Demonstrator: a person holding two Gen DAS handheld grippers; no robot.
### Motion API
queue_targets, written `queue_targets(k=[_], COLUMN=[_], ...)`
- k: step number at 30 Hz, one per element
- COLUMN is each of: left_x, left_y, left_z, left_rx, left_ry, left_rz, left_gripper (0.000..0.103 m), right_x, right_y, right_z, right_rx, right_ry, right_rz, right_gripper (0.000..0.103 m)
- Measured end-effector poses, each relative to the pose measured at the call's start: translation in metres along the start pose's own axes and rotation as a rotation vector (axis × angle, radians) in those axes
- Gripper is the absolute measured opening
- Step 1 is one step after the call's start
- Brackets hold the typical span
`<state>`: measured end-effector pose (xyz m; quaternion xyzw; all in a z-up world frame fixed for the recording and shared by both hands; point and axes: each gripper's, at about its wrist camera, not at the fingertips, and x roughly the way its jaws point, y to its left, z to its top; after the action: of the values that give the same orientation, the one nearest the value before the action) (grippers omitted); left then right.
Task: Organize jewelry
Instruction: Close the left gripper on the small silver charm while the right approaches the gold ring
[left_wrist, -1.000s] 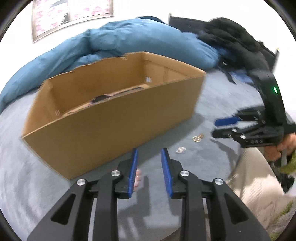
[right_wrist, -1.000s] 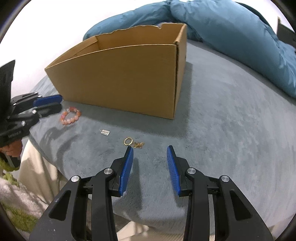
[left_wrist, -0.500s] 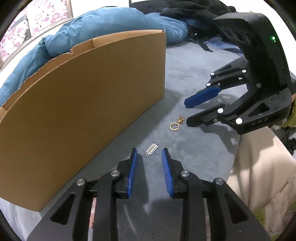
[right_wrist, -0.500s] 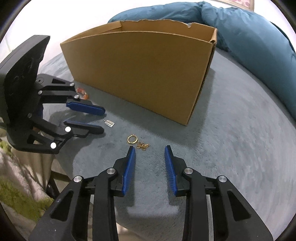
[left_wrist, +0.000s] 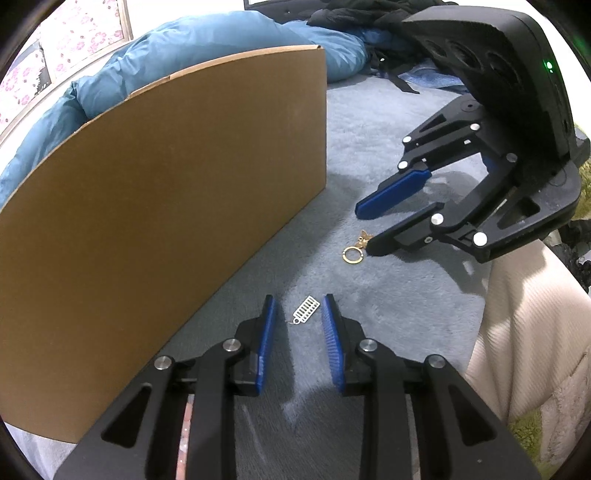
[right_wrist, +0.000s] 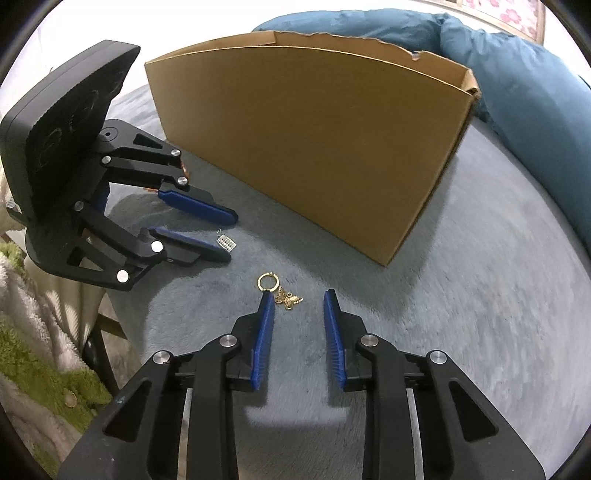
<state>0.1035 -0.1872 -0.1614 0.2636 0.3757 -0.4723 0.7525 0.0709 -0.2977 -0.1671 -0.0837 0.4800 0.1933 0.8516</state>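
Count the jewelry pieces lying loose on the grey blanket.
2 clearly visible: a silver charm between the left tongs, and a gold butterfly earring at the right tongs. A reddish bit behind the left tongs may be a third, mostly hidden.

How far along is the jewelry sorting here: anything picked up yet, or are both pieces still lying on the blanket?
Nothing looks done: the cardboard box hides its inside. In hand: the left gripper straddles the small silver charm, jaws closing, not yet pinching; the right gripper is closing beside the gold butterfly earring, its ring just past one fingertip. Both pieces lie on the grey blanket. Left: grasping both and putting them away.
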Motion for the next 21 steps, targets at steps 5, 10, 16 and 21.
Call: queue_targets(k=[5, 10, 16, 21], left_x=[0.0029, 0.0031, 0.0028, 0.0013], left_y=[0.0006, -0.0004, -0.0011, -0.0017], left_z=[0.0008, 0.0014, 0.0013, -0.0001], left_rx=[0.007, 0.012, 0.02, 0.022], left_ry=[0.005, 0.008, 0.008, 0.002], left_rz=[-0.001, -0.001, 0.004, 0.011], left_gripper=[0.019, 0.016, 0.012, 0.007], right_x=[0.0063, 0.0088, 0.0088, 0.0051], right_y=[0.0016, 0.0022, 0.0006, -0.0043], right_z=[0.0036, 0.0051, 0.0025, 0.0028], right_rx=[-0.026, -0.035, -0.034, 0.001], right_ry=[0.005, 0.013, 0.02, 0.015], right_rz=[0.013, 0.02, 0.022, 0.032], right_gripper=[0.023, 0.021, 0.013, 0.008])
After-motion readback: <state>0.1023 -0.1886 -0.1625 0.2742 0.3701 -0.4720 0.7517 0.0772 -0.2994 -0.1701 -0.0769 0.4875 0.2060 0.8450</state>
